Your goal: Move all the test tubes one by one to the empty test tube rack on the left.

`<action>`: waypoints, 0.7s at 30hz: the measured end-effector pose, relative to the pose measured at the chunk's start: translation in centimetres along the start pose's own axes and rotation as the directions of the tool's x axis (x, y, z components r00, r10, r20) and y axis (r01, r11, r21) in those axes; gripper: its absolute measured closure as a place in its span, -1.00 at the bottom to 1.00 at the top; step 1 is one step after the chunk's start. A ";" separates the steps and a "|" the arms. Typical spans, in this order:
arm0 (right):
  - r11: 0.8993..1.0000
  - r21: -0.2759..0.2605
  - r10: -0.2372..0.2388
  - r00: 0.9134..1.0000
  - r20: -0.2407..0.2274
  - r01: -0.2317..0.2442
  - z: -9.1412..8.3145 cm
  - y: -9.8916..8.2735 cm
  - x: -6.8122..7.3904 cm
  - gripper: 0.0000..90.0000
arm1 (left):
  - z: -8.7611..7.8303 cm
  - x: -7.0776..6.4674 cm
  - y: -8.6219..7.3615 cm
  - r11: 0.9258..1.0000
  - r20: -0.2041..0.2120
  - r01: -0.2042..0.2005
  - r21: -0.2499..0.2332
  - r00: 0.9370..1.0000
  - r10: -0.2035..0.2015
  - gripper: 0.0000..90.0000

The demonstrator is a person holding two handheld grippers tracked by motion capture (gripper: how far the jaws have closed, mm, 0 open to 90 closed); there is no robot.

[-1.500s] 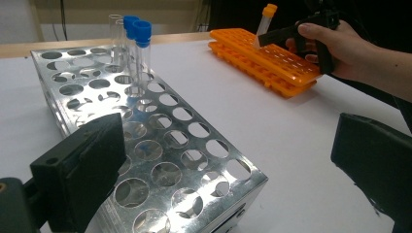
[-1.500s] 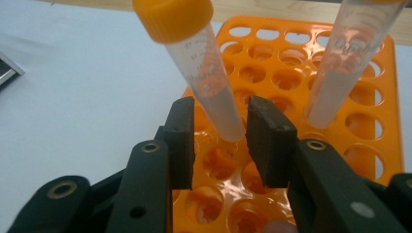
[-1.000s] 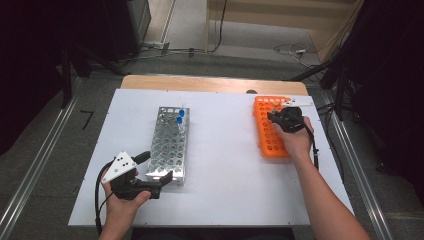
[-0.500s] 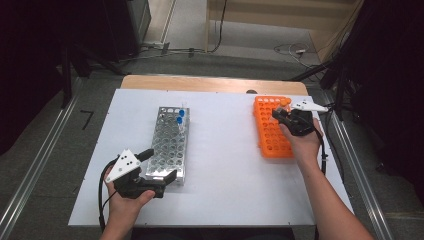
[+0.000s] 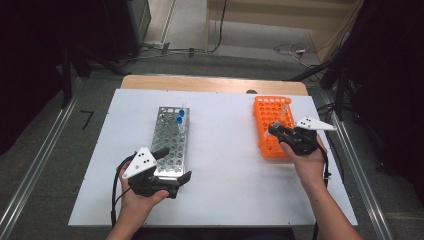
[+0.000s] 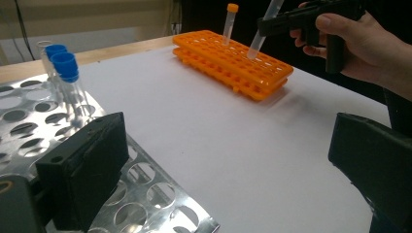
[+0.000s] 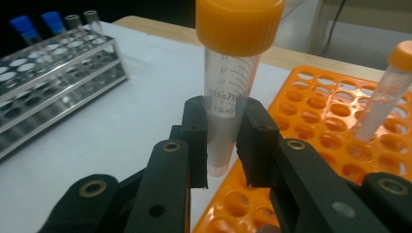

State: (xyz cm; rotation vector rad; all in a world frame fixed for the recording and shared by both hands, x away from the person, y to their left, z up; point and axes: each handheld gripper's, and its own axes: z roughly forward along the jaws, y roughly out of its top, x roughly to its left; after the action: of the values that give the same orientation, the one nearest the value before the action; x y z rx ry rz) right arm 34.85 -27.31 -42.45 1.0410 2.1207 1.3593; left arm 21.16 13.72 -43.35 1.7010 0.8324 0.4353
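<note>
A: From above, what's on the table?

B: The right gripper [image 5: 276, 131] sits over the orange rack [image 5: 266, 107], clamped on an orange-capped tube [image 5: 284, 111]. The left gripper [image 5: 175, 167] straddles the near end of the metal rack [image 5: 169, 137], jaws apart.

A: And the left gripper view?

B: Its jaws stand wide, one over the metal rack [image 6: 29, 104]; the held tube [image 6: 262, 29] leans, its tip at the orange rack [image 6: 233, 63].

A: The right gripper view?

B: Both pads pinch the tube [image 7: 228, 92] below its cap; a second capped tube [image 7: 384, 92] stands in the orange rack [image 7: 320, 111].
</note>
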 end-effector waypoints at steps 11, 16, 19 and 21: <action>1.000 0.005 -0.020 0.994 -0.108 0.020 -1.9 -2.3 3.2 0.61 | 2.5 -1.4 0.7 1.000 0.051 -0.022 0.016 0.998 0.021 -0.96; 0.999 0.019 -0.032 0.987 -0.155 0.035 -2.4 -2.9 4.7 0.61 | 3.7 -2.2 1.1 0.999 0.075 -0.032 0.022 0.997 0.030 -0.94; 0.998 0.023 -0.045 0.981 -0.188 0.051 -2.6 -3.3 5.8 0.61 | 4.6 -2.7 1.2 0.999 0.095 -0.031 0.025 0.995 0.029 -0.92; 0.998 0.029 -0.054 0.976 -0.209 0.062 -2.5 -3.5 6.4 0.61 | 5.2 -3.0 1.3 0.999 0.104 -0.037 0.029 0.994 0.034 -0.90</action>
State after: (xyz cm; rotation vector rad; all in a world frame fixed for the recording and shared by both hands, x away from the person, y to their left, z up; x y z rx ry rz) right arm 27.80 -24.74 -44.19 0.8753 2.3139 1.4632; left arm 22.97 7.81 -43.26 1.7538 0.7376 0.3571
